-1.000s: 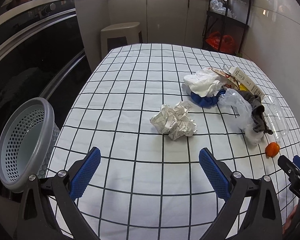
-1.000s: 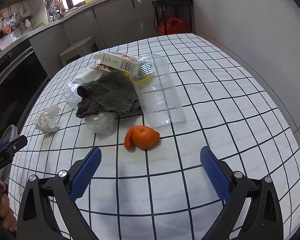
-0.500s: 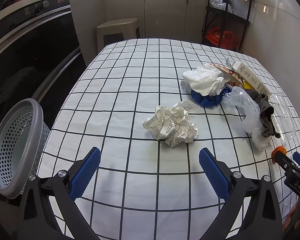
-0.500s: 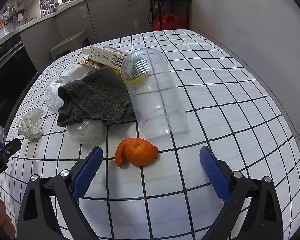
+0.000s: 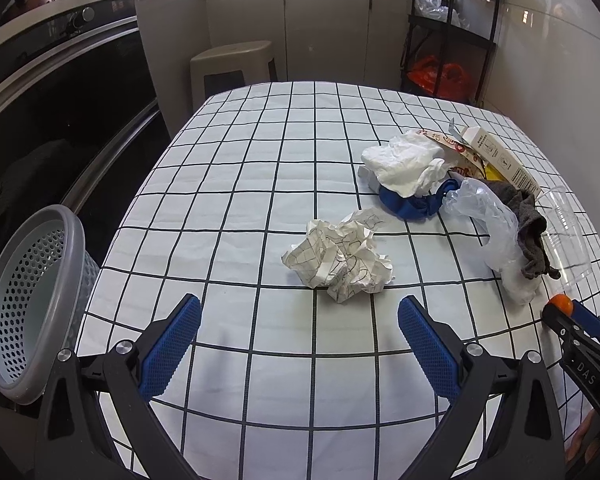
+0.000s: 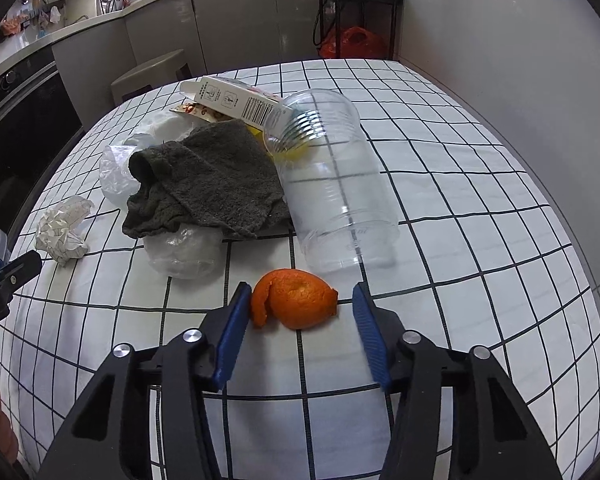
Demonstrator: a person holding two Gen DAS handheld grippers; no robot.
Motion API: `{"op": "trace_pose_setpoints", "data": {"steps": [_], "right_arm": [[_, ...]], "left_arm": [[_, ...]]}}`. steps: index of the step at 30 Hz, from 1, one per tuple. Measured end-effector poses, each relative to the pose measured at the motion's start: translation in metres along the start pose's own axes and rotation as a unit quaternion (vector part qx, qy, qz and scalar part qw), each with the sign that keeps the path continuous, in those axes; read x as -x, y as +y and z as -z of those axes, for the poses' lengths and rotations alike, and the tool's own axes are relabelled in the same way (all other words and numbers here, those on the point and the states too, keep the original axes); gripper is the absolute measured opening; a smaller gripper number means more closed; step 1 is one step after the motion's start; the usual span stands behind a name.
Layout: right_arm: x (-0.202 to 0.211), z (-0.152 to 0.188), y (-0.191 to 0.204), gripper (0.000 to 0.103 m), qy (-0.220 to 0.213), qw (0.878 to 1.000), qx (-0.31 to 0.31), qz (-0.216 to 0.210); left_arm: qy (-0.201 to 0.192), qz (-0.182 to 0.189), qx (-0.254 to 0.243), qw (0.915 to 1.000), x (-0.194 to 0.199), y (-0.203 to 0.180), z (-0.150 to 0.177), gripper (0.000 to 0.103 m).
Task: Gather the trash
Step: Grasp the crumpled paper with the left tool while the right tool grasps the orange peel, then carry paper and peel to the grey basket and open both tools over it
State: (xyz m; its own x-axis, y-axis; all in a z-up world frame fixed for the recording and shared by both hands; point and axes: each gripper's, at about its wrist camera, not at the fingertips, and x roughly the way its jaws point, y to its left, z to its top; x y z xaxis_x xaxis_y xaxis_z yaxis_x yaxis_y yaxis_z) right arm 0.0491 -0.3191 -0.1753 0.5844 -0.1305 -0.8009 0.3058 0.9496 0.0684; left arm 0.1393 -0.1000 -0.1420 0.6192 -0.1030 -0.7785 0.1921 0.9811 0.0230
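An orange peel (image 6: pixel 296 304) lies on the checked tablecloth between the fingers of my right gripper (image 6: pixel 298 300). The jaws are partly closed around it; the left pad touches the peel and the right pad stands a little off. In the left wrist view the peel (image 5: pixel 561 304) shows behind the right gripper's tip. My left gripper (image 5: pixel 300 316) is open and empty, just short of a crumpled paper ball (image 5: pixel 340 260). A grey perforated trash basket (image 5: pixel 24 304) stands off the table's left edge.
A trash pile lies at the right: clear plastic cup (image 6: pixel 336 184) on its side, grey rag (image 6: pixel 208 184), clear plastic bags (image 5: pixel 496 232), white tissue (image 5: pixel 404 160), blue item (image 5: pixel 412 204), carton (image 6: pixel 232 100). A stool (image 5: pixel 232 64), cabinets and a black shelf stand beyond.
My right gripper moved forward to the orange peel and narrowed its jaws around it. My left gripper moved slightly forward toward the paper ball and stayed open.
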Motion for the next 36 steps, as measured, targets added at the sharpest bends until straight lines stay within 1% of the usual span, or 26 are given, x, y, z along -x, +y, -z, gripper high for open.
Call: {"op": "trace_pose_setpoints", "data": {"steps": [1,4,7,12,17,23,28,29,31,32,34,35,36], "right_arm": [[0.0,0.0,0.0,0.04,-0.001,1.0,0.0,-0.002],[0.002,0.002,0.0,0.031,-0.002,1.0,0.004,-0.007],[0.006,0.004,-0.001,0.026,-0.002,1.0,-0.002,-0.031],[0.023,0.012,-0.004,0.024,-0.01,0.998,-0.011,-0.067],[0.032,0.015,-0.004,0.024,-0.013,0.996,-0.015,-0.09],[0.038,0.015,-0.007,0.024,-0.014,0.994,-0.02,-0.103],[0.039,0.015,-0.005,0.024,-0.013,0.994,-0.017,-0.109],[0.039,0.016,-0.005,0.024,-0.011,0.994,-0.016,-0.111],[0.038,0.016,-0.003,0.024,-0.008,0.993,-0.014,-0.114],[0.037,0.017,-0.001,0.024,-0.007,0.993,-0.013,-0.114],[0.037,0.017,0.0,0.024,-0.007,0.993,-0.011,-0.114],[0.036,0.017,0.001,0.024,-0.007,0.993,-0.01,-0.115],[0.036,0.017,0.001,0.024,-0.007,0.993,-0.01,-0.114]], "left_arm": [[0.0,0.001,0.001,1.0,0.0,0.0,0.0,0.097],[0.0,0.0,0.0,1.0,0.0,-0.001,0.0,0.097],[0.002,0.003,0.003,1.0,0.0,-0.001,0.002,0.097],[0.003,0.008,0.0,1.0,0.001,-0.004,0.003,0.097],[0.008,0.003,-0.005,0.9999,-0.011,-0.012,-0.007,0.097],[0.016,-0.018,-0.013,0.9996,-0.034,-0.019,-0.02,0.097],[0.021,-0.009,-0.008,0.9997,-0.045,-0.021,-0.024,0.095],[0.021,-0.008,-0.007,0.9997,-0.046,-0.021,-0.023,0.092],[0.024,-0.008,-0.009,0.9996,-0.048,-0.022,-0.022,0.075],[0.027,-0.007,-0.01,0.9996,-0.05,-0.023,-0.022,0.073],[0.024,0.003,-0.009,0.9997,-0.049,-0.022,-0.021,0.064],[0.023,0.005,-0.01,0.9997,-0.048,-0.023,-0.021,0.056],[0.022,0.006,-0.011,0.9997,-0.047,-0.023,-0.021,0.052]]}}
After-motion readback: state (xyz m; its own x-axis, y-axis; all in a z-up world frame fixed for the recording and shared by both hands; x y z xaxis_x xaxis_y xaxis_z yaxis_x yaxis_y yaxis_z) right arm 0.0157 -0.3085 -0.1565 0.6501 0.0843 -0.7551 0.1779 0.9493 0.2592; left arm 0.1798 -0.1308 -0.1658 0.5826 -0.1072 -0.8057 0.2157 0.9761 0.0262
